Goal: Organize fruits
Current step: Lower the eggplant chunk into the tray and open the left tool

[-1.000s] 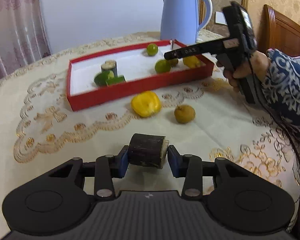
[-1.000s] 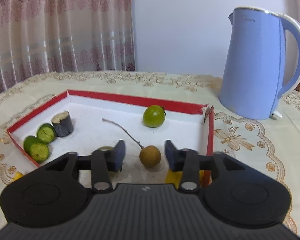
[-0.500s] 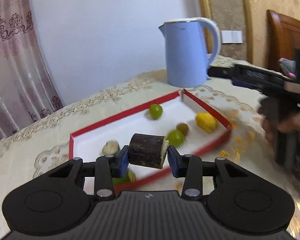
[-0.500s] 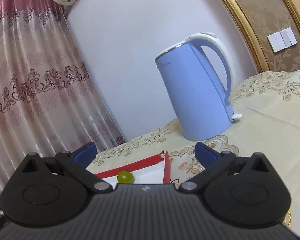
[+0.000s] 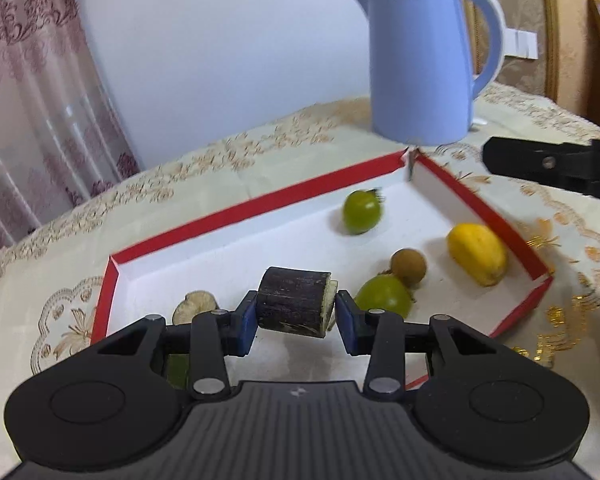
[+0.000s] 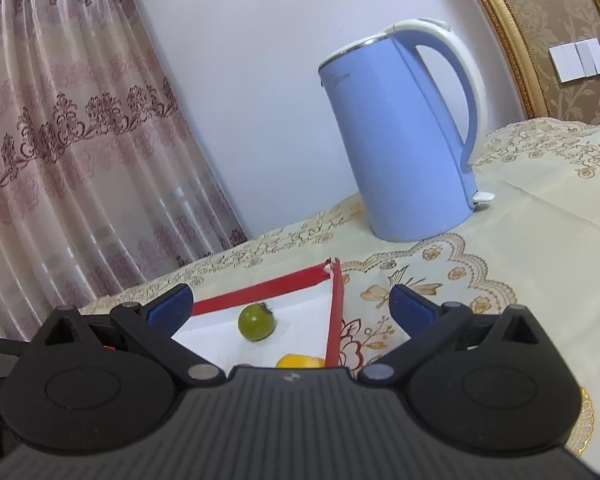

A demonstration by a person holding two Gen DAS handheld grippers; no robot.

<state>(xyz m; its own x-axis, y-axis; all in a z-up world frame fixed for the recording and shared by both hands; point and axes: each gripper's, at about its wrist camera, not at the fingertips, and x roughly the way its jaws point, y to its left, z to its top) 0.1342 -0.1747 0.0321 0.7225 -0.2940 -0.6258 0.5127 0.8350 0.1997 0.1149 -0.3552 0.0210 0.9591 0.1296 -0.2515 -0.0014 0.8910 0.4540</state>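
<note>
Left tool (image 5: 296, 322): clamped on a dark cane piece (image 5: 296, 307), pads pressing both cut ends. It was held over the near part of the red tray (image 5: 256, 205), not yet set down.

Right tool (image 6: 290, 306): jaws spread fully wide, nothing between them. They had just been opening; a second earlier they flanked the small brown fruit (image 5: 409, 267), which now lay on the tray floor beside a green fruit (image 5: 384, 297). Judged released and delivered.

Tray contents in the left view: round green fruit (image 5: 361, 212) toward the far corner, yellow fruit (image 5: 477, 253) by the right wall, brown fruit and second green fruit touching near the middle, another cane piece (image 5: 195, 304) at the near left, and a green patch partly hidden behind the left tool.

Change from one second ago: the left view then showed the tray well off across the tabletop (image 5: 236, 160), with a yellow fruit and a brown one lying outside it. Now the tray filled the view beneath the held piece. The right view had lifted from the tray floor toward the blue kettle (image 6: 400, 140).

Meaning for the task: one fruit newly placed; the cane piece appeared next for setting down, probably beside its match.
</note>
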